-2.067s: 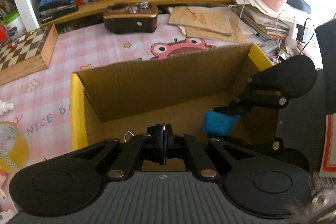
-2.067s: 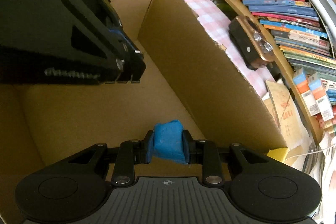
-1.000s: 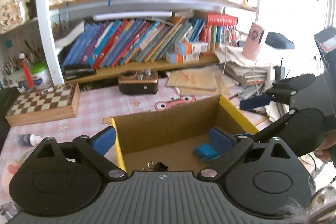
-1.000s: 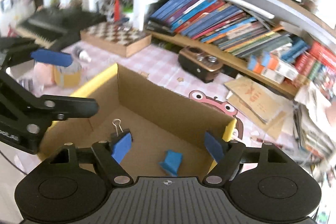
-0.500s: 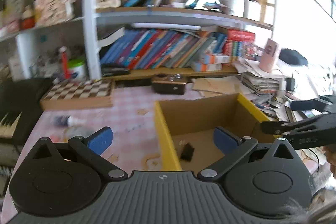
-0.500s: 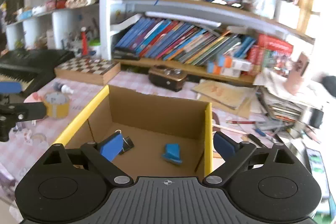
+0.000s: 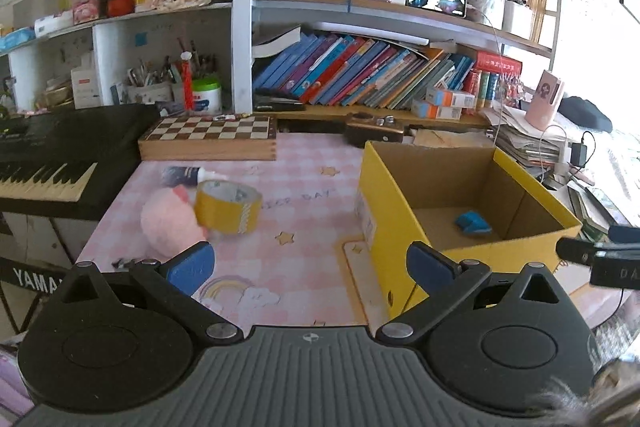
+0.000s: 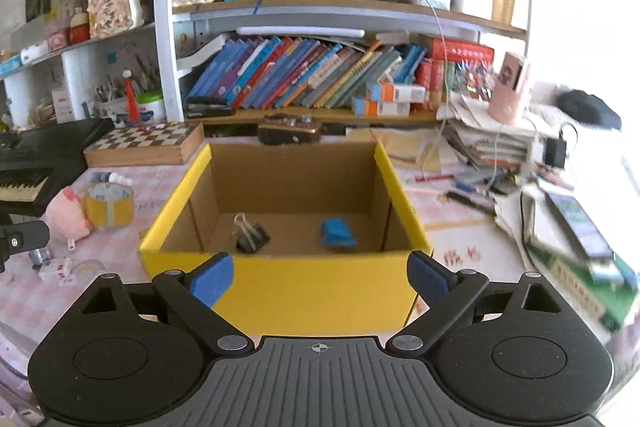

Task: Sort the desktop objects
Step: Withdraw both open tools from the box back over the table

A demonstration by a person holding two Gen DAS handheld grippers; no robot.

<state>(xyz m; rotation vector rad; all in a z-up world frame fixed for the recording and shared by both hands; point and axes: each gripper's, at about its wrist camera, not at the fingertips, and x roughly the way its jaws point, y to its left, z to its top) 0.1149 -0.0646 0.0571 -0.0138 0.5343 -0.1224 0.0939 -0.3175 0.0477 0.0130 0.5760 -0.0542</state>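
A yellow cardboard box (image 8: pixel 304 291) stands open on the pink checked desk. On its floor lie a blue block (image 8: pixel 338 233) and a black binder clip (image 8: pixel 252 237). My right gripper (image 8: pixel 320 277) hangs open just in front of the box's near wall, nothing between its blue pads. In the left wrist view the box (image 7: pixel 384 239) is to the right, with the blue block (image 7: pixel 473 223) inside. My left gripper (image 7: pixel 310 263) is open and empty over the desk left of the box. Ahead of it a yellow tape roll (image 7: pixel 228 207) leans on a pink plush toy (image 7: pixel 168 223), with a small bottle (image 7: pixel 184 175) behind.
A wooden chessboard box (image 7: pixel 208 139) and a black keyboard (image 7: pixel 52 163) line the left side. A bookshelf and a brown radio (image 8: pixel 290 133) stand behind the box. Paper stacks, pens, cables and a phone (image 8: pixel 576 223) crowd the right. Small bits (image 8: pixel 60 269) lie at the front left.
Both grippers have backed out of the box and away from it. The left opened and swung left, bringing tape and plush into view. The right let go of the blue block and spread wider.
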